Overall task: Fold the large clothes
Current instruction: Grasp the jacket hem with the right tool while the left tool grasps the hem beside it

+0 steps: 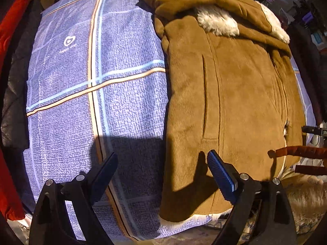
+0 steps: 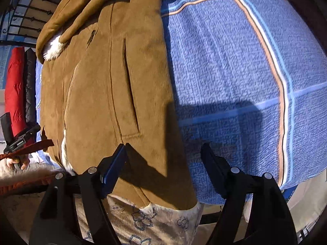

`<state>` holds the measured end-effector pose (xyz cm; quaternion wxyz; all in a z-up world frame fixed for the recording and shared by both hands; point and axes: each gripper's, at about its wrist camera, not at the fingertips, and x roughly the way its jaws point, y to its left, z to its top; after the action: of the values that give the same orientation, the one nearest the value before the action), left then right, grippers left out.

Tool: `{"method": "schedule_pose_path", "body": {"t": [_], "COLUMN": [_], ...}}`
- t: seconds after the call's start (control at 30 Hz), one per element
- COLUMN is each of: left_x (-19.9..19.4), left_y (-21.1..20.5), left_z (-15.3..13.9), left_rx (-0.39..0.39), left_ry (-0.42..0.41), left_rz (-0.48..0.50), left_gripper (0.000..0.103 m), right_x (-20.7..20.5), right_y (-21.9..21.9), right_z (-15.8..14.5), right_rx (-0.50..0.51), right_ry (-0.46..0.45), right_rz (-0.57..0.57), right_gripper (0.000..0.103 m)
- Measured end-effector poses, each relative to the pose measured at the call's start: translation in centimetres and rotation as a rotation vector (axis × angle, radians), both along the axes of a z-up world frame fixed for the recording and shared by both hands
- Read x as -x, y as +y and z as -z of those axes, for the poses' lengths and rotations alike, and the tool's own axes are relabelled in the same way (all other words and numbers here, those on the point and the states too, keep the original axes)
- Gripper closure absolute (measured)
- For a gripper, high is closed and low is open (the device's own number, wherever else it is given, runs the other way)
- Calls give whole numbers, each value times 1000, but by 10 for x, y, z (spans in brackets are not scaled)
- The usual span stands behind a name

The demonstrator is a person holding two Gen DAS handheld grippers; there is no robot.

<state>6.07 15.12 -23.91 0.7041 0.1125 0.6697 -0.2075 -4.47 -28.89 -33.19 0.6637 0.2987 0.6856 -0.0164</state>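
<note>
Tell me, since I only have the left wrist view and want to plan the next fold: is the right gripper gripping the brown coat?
Observer: No. The right gripper is open and empty, jaws spread across the side edge of the brown coat.
Operator: What lies under each finger?
Observer: One finger is over the coat near its hem, the other over the blue plaid blanket.
Operator: Any marking on the coat?
Observer: A small dark embroidered logo on the chest.

Home bedroom: plaid bedsheet (image 1: 81, 81), hanging jackets (image 2: 15, 85).
</note>
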Motion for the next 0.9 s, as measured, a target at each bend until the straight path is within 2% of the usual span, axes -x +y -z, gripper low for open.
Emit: {"method": "schedule_pose_path", "body": {"t": [0.13,0.23,0.27,0.3,0.37,0.47,0.5,0.53,0.6,0.63,0.67,0.73,0.83,0.9], "left_x": [16,19,20,20,19,23,24,25,27,26,25,27,37,43], "left_y": [0,4,3,0,-8,-20,-24,-24,-29,-30,-29,-30,-38,-34], "left_z": [20,25,25,23,18,16,17,17,11,8,1,-17,-54,-71], "left_rx": [14,26,21,22,50,33,32,32,18,4,21,84,106,136], "left_ry": [90,90,95,101,111,97,96,99,82,70,69,59,-12,-26], "left_rz": [54,33,29,28,43,88,86,77,73,74,74,90,165,184], "left_gripper": [16,14,16,20,41,50,52,56,70,81,87,88,89,89], "right_x": [14,27,29,29,32,33,28,26,32,32,33,33,36,38], "right_y": [6,-2,-5,1,10,19,22,23,20,22,22,26,22,17], "right_z": [8,15,14,10,8,9,10,10,0,-6,-16,-39,-71,-87], "right_rx": [-61,-125,-123,-123,-139,-144,-139,-131,-114,-145,-189,-201,-191,-206], "right_ry": [-14,-13,-12,-9,-6,2,15,28,21,0,-28,-81,-124,-148], "right_rz": [49,100,89,74,50,63,70,73,58,51,46,9,-7,5], "right_gripper": [29,31,34,39,46,55,71,75,88,89,90,91,92,92]}}
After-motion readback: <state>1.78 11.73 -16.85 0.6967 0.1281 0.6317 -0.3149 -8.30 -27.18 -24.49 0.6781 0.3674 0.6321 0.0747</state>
